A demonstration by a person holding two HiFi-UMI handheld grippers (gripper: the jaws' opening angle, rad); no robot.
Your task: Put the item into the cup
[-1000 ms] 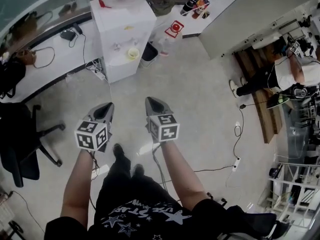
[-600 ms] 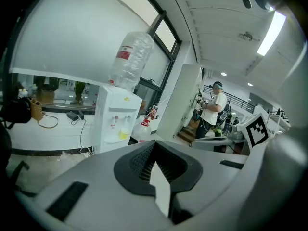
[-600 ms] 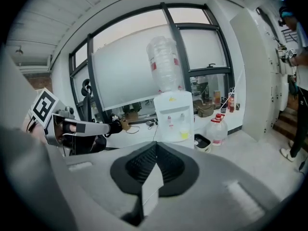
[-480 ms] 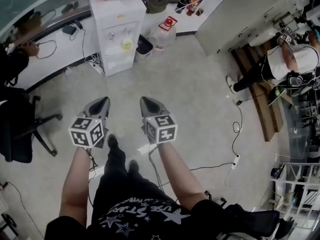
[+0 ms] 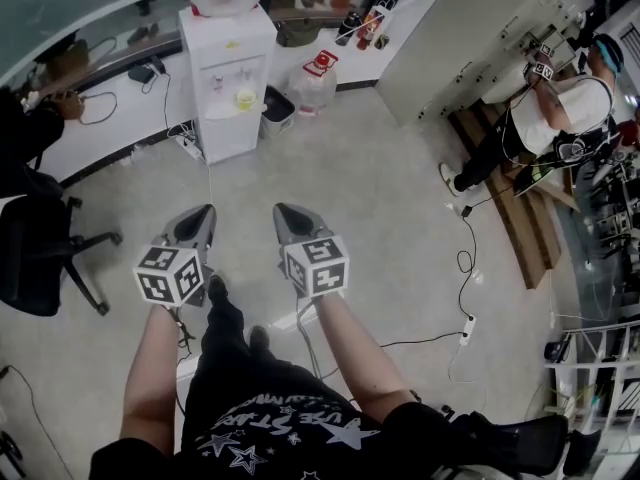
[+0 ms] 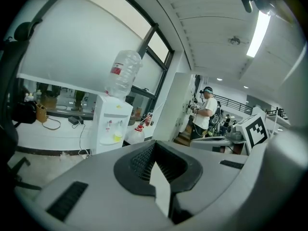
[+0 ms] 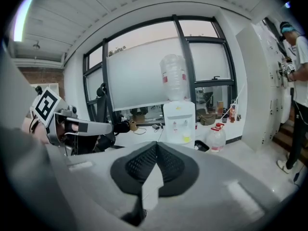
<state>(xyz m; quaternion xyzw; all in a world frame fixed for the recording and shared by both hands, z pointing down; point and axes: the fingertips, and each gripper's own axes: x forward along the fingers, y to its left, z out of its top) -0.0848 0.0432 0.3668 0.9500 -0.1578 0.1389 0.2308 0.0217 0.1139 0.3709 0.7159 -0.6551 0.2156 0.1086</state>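
Observation:
Both grippers are held side by side over the grey floor, in front of the person's legs. My left gripper [image 5: 204, 213] is shut with nothing between its jaws, which also shows in its own view [image 6: 153, 146]. My right gripper [image 5: 281, 211] is likewise shut and empty [image 7: 155, 148]. Some way ahead stands a white water dispenser [image 5: 232, 78], and a small yellow cup [image 5: 245, 98] sits in its alcove. The cup also appears in both gripper views [image 6: 117, 136] [image 7: 186, 138]. No loose item for the cup is in view.
A large water jug [image 5: 313, 83] with a red cap stands on the floor right of the dispenser. A black office chair [image 5: 40, 258] is at the left. At the right are a standing person [image 5: 560, 118], a wooden platform [image 5: 510, 203] and a cable with a power strip [image 5: 465, 330].
In the head view the dispenser has shifted up and looks smaller. Both grippers sit a little lower in the picture and stay shut.

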